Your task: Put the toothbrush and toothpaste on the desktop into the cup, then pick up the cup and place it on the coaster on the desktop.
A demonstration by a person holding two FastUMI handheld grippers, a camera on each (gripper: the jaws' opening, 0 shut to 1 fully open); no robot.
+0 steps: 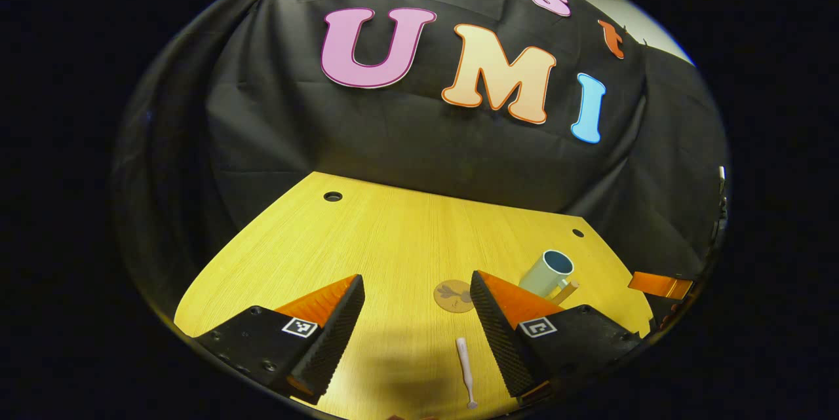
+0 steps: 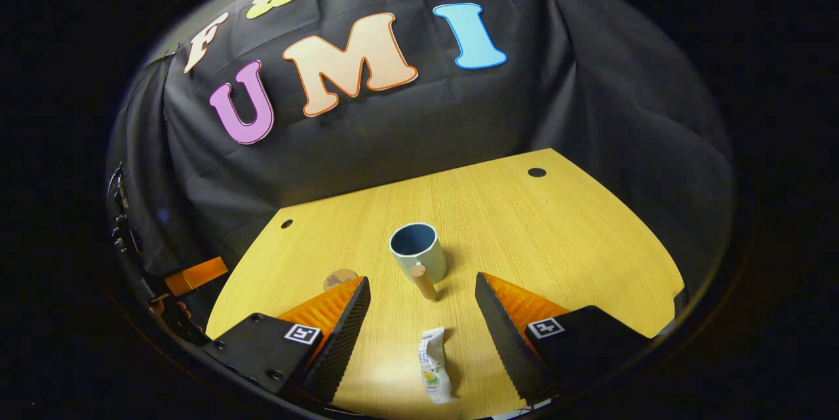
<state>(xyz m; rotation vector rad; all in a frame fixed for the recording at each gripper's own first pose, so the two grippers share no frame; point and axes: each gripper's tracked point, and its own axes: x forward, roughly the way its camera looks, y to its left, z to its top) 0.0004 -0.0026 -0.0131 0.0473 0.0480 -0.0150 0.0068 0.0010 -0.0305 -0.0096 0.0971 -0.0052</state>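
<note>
Both items lie flat on the surface point(image 2: 557, 230), nothing in the cup yet, so the job looks to be at its very start.

Left hand-held gripper point(image 1: 415, 328): jaws spread wide, nothing between them. In the left gripper view the toothbrush point(image 1: 466, 371) lies just ahead and a bit toward 1 o'clock of the gap's middle, closer to the rt finger. Its long axis runs roughly 12-to-6, i.e. nearly along the fingers' own line, slightly canted. The coaster point(image 1: 453, 295) sits farther out at 12, the cup point(image 1: 548, 274) beyond it at approx 2 o'clock, partly behind the rt finger.

Right hand-held gripper point(image 2: 423, 325): also wide open and empty. In the right gripper view the toothpaste point(image 2: 433, 365) lies almost dead centre between the fingers, long axis again approx 12-to-6, crumpled, one end pointing toward the cup point(image 2: 417, 253). Cup stands upright straight ahead at 12, its handle sticking out toward the camera. Coaster point(image 2: 339, 278) peeks out at approx 11, just past the left finger tip.

Judgement: each tool is nearer its own item, so left takes brush, rt takes paste. The key relation is the axis. Both things lie lengthwise along the approach, so closing across the narrow width should work w/o turning the wrist; just drop straight down. Brush is thin and low on the surface, so a slip risk there; it's off-centre, so a small shift toward 3 first.
</note>
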